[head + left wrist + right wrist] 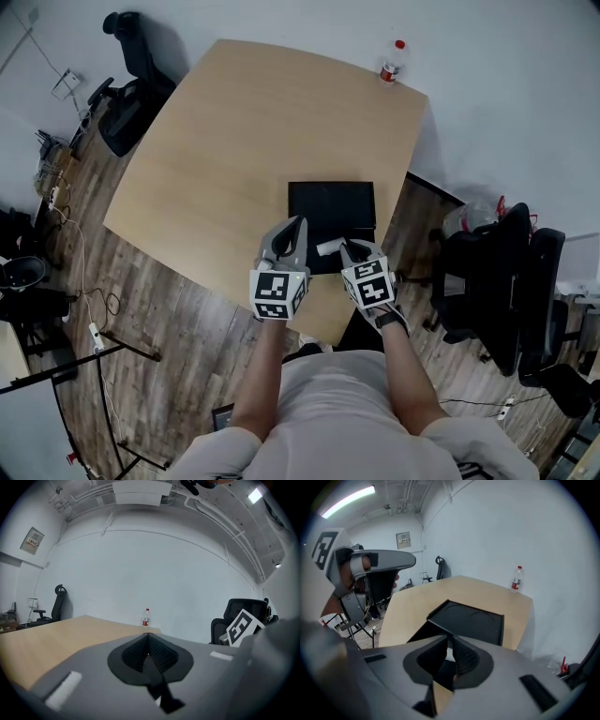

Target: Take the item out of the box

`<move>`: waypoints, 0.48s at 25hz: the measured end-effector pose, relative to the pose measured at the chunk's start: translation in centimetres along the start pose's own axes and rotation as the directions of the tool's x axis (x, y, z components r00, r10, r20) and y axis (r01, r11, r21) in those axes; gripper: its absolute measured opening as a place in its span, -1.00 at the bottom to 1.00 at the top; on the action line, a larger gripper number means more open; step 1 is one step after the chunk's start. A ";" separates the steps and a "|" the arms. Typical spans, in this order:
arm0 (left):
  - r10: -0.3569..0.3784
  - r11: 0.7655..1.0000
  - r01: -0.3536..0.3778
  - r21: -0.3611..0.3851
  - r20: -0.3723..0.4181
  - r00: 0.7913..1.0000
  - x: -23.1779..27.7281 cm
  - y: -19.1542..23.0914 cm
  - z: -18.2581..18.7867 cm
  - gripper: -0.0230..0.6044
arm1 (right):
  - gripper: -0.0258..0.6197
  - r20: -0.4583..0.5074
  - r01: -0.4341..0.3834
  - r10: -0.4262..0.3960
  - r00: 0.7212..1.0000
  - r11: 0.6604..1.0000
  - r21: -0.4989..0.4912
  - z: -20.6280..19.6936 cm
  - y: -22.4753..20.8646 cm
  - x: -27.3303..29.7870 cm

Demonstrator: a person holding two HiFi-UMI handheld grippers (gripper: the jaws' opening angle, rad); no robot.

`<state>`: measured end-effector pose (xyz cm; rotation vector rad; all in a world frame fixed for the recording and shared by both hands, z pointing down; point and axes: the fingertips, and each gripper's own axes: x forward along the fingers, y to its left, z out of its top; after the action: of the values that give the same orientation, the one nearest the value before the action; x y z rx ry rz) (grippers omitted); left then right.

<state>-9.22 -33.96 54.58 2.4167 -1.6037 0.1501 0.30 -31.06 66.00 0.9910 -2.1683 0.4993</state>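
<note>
The black box [330, 211] lies flat and apparently closed near the front edge of the worktop [216, 141], so whatever it holds is out of sight. Its near edge wants lifting first, slowly, while the other tool steadies the base. The right gripper [451, 641] sits low at that edge, fingers pressed together and possibly pinching it. The left gripper [148, 636], fingers together and empty, tilts upward just beside the box.
</note>
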 end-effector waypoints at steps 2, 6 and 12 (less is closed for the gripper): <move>0.005 1.000 -0.004 0.004 -0.008 1.000 0.4 0.1 -0.4 -0.91 | -0.87 -0.023 -0.016 0.016 1.000 1.000 0.004 -0.5 -0.2 0.8; 0.020 1.000 -0.020 0.004 -0.026 0.999 1.1 0.4 -0.9 -0.91 | -0.61 -0.078 -0.059 0.061 0.995 0.998 0.021 -1.7 -0.2 2.5; 0.054 0.999 -0.054 -0.002 -0.040 0.998 1.1 1.5 -1.5 -0.91 | -0.26 -0.179 -0.132 0.137 0.974 0.990 0.041 -3.8 1.2 4.7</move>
<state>-10.11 -35.11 56.43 2.3539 -1.6508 0.2043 -1.19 -30.50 71.98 0.7841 -2.0773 0.6609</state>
